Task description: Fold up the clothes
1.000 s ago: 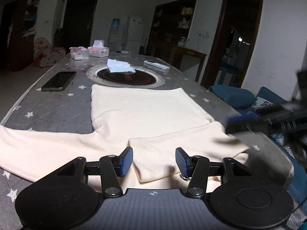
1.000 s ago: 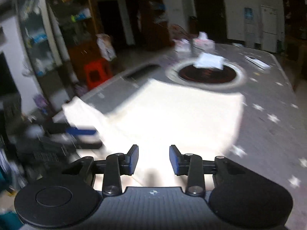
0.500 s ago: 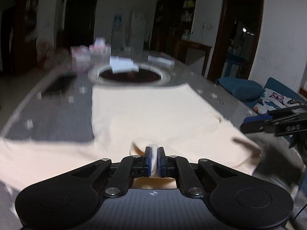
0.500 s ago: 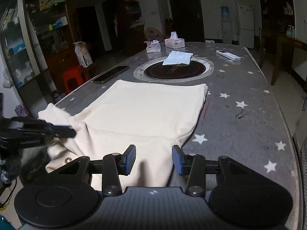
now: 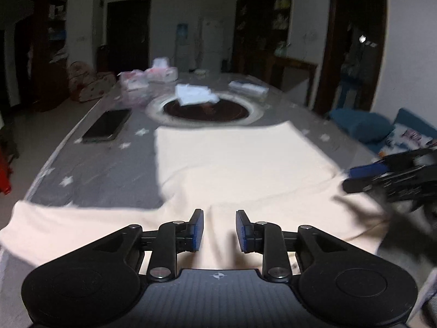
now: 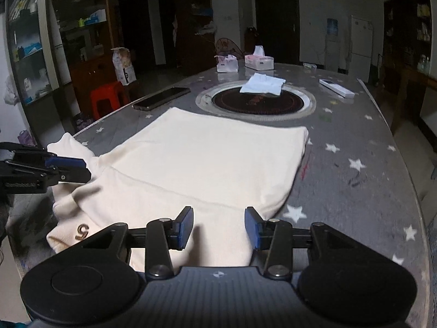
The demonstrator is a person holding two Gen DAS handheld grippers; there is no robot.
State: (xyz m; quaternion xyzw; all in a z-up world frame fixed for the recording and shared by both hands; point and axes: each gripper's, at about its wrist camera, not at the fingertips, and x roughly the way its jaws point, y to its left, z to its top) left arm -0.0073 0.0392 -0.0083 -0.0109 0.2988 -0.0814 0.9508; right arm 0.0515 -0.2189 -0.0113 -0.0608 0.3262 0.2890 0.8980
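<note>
Star-print table (image 6: 355, 142), one cream garment (image 6: 207, 164), two grippers, left gripper (image 5: 220, 229) and right gripper (image 6: 219, 228) jaws apart, empty.

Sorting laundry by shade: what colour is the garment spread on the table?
Plain cream, no pattern, on the garment; clearest in the right wrist view.

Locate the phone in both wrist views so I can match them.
Left wrist: the phone lies left of centre on the table, left of the cream garment.
Right wrist: the phone lies upper left of centre, beyond the garment's far left corner.
Shared landmark: round dark inset.
</note>
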